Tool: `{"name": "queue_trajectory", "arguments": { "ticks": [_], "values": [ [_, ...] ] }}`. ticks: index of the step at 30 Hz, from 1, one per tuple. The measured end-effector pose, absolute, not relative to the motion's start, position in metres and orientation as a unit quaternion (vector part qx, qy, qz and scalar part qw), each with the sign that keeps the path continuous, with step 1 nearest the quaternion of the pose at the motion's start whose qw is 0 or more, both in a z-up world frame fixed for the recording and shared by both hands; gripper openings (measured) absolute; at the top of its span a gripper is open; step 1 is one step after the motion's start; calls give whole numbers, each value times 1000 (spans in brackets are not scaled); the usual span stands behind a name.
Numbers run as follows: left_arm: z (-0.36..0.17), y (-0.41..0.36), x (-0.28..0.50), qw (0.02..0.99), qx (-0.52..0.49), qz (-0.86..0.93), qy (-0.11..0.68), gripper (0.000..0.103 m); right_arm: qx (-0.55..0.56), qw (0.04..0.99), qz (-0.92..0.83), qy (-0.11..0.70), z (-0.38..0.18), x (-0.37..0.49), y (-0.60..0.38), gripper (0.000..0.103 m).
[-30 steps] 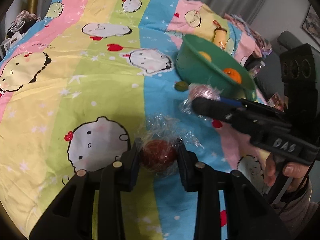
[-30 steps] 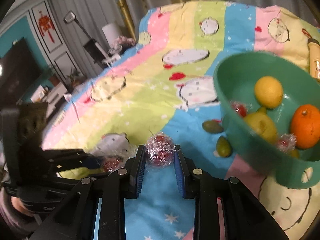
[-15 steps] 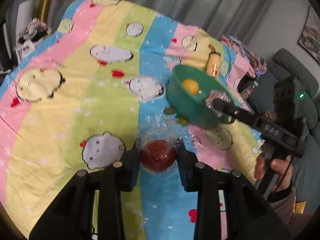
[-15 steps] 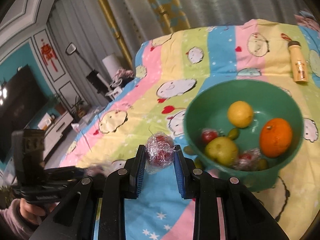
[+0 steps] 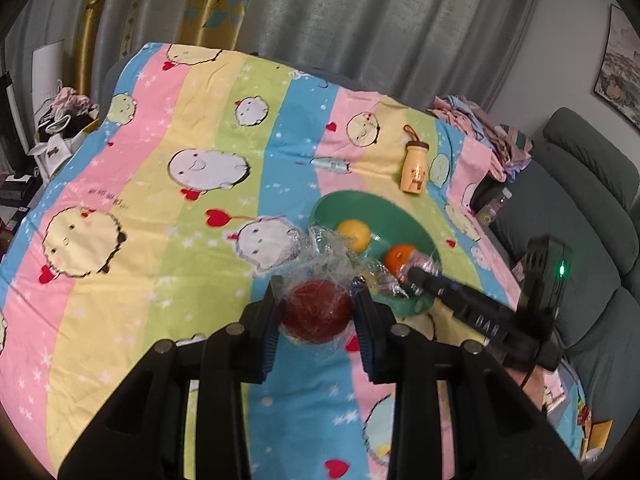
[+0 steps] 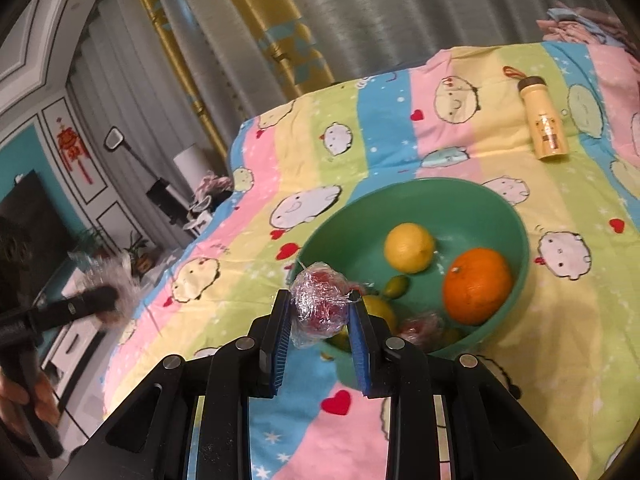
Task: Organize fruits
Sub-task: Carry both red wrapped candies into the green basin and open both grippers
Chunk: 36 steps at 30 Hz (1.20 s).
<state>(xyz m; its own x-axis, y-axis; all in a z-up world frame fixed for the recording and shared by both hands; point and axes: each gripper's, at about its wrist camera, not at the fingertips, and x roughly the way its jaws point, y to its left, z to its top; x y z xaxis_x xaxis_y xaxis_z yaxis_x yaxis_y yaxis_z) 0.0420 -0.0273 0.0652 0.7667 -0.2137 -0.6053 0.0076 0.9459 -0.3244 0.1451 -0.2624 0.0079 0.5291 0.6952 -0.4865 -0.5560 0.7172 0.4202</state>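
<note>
Mostly done, by the look of it: the green bowl (image 6: 516, 216) on the striped bedsheet (image 5: 132, 200) already holds a lemon (image 6: 409, 247), an orange (image 6: 477, 285), a small green fruit (image 6: 395, 286) & a few others partly hidden behind the jaws. Two pcs left, both held above the sheet — left gripper (image 5: 316, 312) clamped on a dark-red wrapped fruit (image 5: 316, 312), short of the bowl's near rim; right gripper (image 6: 320, 308) clamped on a smaller film-wrapped red fruit (image 6: 320, 304), over the rim. Remaining, I'd judge: drop both in (no loose fruit visible on the sheet; the yellow bottle (image 5: 416, 170) isn't fruit).
</note>
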Motion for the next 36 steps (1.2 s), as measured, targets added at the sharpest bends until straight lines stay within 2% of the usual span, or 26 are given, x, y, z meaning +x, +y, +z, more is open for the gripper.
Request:
{"name": "queue_trajectory", "arguments": {
  "ticks": [19, 30, 36],
  "values": [
    [51, -115, 145, 920, -107, -132, 353, 33, 109, 894, 306, 308, 8, 159, -292, 29],
    [9, -126, 187, 904, -44, -114, 410, 33, 70, 898, 278, 335, -5, 176, -280, 29],
    [-8, -122, 202, 893, -43, -113, 433, 33, 54, 898, 269, 343, -9, 179, -275, 29]
  ]
}}
